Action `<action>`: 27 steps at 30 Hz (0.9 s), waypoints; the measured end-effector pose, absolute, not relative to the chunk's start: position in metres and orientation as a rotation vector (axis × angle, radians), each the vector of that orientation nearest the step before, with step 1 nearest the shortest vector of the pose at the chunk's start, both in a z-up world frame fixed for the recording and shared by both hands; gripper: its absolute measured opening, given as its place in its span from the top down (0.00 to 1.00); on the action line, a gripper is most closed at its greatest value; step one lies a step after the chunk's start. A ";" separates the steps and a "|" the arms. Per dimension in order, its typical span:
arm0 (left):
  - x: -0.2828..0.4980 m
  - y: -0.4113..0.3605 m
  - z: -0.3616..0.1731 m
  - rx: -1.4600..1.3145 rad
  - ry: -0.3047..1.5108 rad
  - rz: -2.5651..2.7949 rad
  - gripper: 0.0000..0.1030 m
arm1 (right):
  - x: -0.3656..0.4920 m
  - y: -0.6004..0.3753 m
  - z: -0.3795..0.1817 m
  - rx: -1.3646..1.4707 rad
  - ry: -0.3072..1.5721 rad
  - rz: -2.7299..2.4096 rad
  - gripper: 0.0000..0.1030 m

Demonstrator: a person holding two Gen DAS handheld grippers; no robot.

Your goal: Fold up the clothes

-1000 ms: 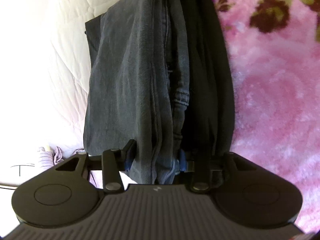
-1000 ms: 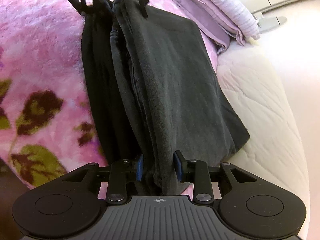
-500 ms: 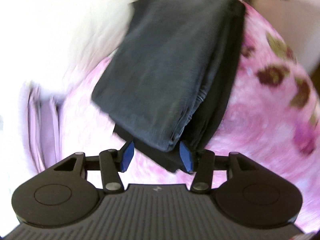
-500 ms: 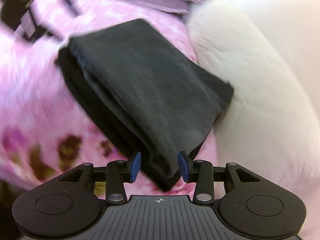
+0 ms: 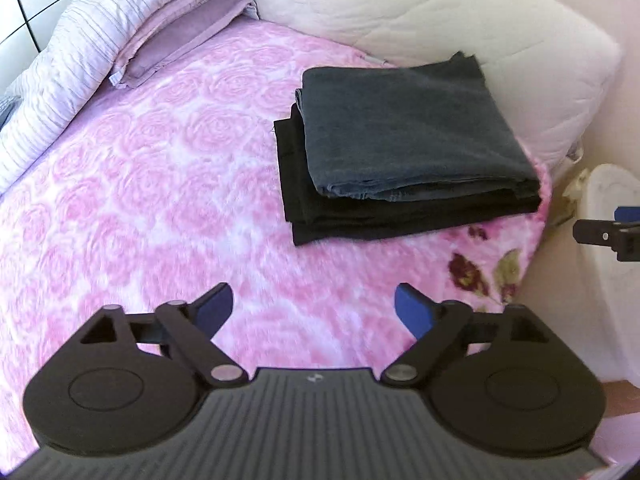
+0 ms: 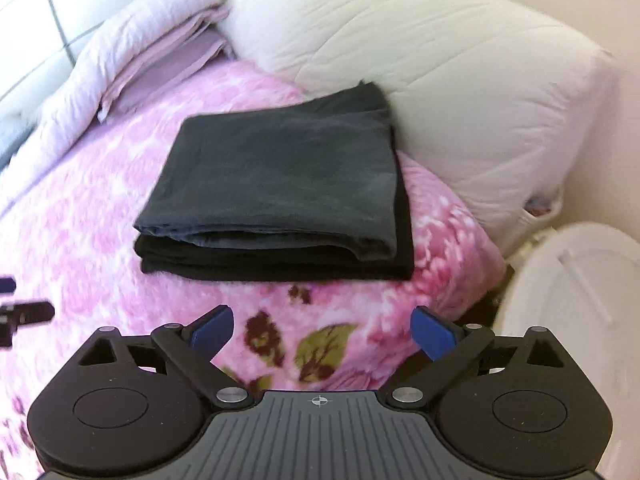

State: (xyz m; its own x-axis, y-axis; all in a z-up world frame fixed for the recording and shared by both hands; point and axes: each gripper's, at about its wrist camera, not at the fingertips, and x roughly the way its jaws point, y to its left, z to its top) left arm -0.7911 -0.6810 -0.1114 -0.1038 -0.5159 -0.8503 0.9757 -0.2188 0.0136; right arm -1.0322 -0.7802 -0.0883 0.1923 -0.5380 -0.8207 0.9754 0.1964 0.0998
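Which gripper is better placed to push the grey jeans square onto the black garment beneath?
Left gripper, probably: the black garment sticks out beyond the grey jeans on its side. Both jaws stand open and empty.

A bedroom at home, no doubt about it.
We're over a bed (image 5: 140, 200) with a pink rose blanket (image 6: 100, 240), a white quilted duvet (image 6: 460, 92) bunched at the far edge, lilac bedding (image 5: 100, 40) folded beside it, and folded clothes (image 5: 400, 140) on top.

folded dark clothes (image 6: 280, 184) on pink blanket (image 6: 100, 240), tongs (image 6: 323, 330) spread empty
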 end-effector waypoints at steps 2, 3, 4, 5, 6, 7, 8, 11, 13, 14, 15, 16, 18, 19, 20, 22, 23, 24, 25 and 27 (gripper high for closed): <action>-0.786 -0.664 -0.102 0.905 0.684 -1.628 0.13 | -1.028 -0.760 -0.078 0.746 0.715 -1.240 0.05; -0.783 -0.655 -0.098 0.899 0.673 -1.636 0.12 | -1.025 -0.749 -0.074 0.756 0.707 -1.256 0.05; -0.781 -0.647 -0.094 0.891 0.664 -1.645 0.12 | -1.021 -0.740 -0.068 0.760 0.701 -1.260 0.05; -0.778 -0.638 -0.090 0.882 0.657 -1.652 0.12 | -1.017 -0.731 -0.063 0.764 0.694 -1.265 0.05; -0.776 -0.630 -0.085 0.873 0.650 -1.660 0.12 | -1.014 -0.722 -0.058 0.769 0.688 -1.270 0.05; -0.774 -0.622 -0.080 0.864 0.643 -1.667 0.12 | -1.010 -0.713 -0.052 0.772 0.682 -1.275 0.05; -0.772 -0.614 -0.076 0.855 0.636 -1.674 0.12 | -1.006 -0.706 -0.047 0.767 0.686 -1.279 0.05; -0.768 -0.597 -0.064 0.818 0.651 -1.668 0.12 | -0.999 -0.690 -0.031 0.759 0.688 -1.299 0.05; -0.766 -0.588 -0.058 0.791 0.678 -1.663 0.12 | -0.995 -0.680 -0.019 0.757 0.688 -1.313 0.05; -0.766 -0.585 -0.055 0.778 0.698 -1.660 0.12 | -0.994 -0.675 -0.014 0.755 0.688 -1.319 0.05; -0.765 -0.582 -0.051 0.765 0.712 -1.654 0.12 | -0.993 -0.672 -0.011 0.750 0.687 -1.321 0.05; -0.765 -0.580 -0.048 0.754 0.723 -1.649 0.12 | -0.992 -0.669 -0.006 0.745 0.688 -1.321 0.05; -0.766 -0.578 -0.042 0.742 0.728 -1.650 0.12 | -0.989 -0.664 0.000 0.733 0.689 -1.323 0.05; -0.766 -0.577 -0.039 0.732 0.726 -1.655 0.12 | -0.988 -0.662 0.002 0.729 0.687 -1.326 0.05; -0.765 -0.577 -0.035 0.721 0.723 -1.655 0.12 | -0.988 -0.661 0.004 0.727 0.684 -1.328 0.05; -0.764 -0.578 -0.030 0.705 0.730 -1.656 0.12 | -0.986 -0.659 0.007 0.729 0.673 -1.327 0.05; -0.764 -0.579 -0.027 0.700 0.736 -1.661 0.12 | -0.986 -0.658 0.008 0.730 0.667 -1.326 0.05; -0.764 -0.580 -0.026 0.698 0.736 -1.663 0.12 | -0.985 -0.657 0.010 0.731 0.661 -1.326 0.05; -0.764 -0.580 -0.024 0.698 0.733 -1.664 0.12 | -0.985 -0.656 0.011 0.733 0.654 -1.324 0.05; -0.765 -0.580 -0.021 0.698 0.727 -1.667 0.12 | -0.984 -0.654 0.014 0.728 0.647 -1.322 0.05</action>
